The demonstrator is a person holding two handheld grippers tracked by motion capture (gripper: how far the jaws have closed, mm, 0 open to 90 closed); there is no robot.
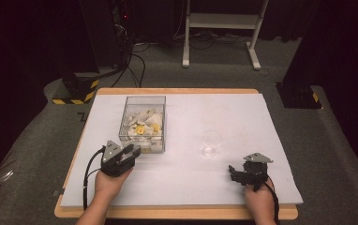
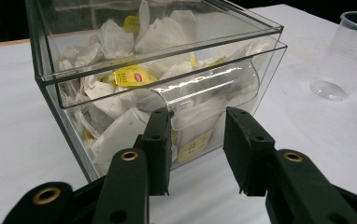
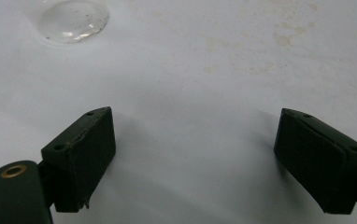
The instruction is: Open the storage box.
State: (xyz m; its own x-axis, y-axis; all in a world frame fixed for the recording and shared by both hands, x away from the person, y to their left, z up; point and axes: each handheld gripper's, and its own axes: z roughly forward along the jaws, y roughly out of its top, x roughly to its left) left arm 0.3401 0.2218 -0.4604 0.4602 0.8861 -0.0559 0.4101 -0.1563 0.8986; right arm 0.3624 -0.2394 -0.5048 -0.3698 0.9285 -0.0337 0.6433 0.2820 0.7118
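Clear plastic makes up the box at the far left of the white table, and it is packed with tea bags, some with yellow tags. A curved clear handle is seen along the drawer front in the left gripper view. The left gripper is held right at the near face of the box, its jaws partly spread on either side of the drawer front below the handle; nothing is pinched between them, and whether a pad touches the plastic cannot be told. An empty clear cup is stood to the right of the box, well apart from it. The right gripper is rested near the right edge of the table with its jaws spread wide over bare surface. The work is judged to be at its start: the drawer is shut, no tea bag has been taken out, and the cup is not yet filled.
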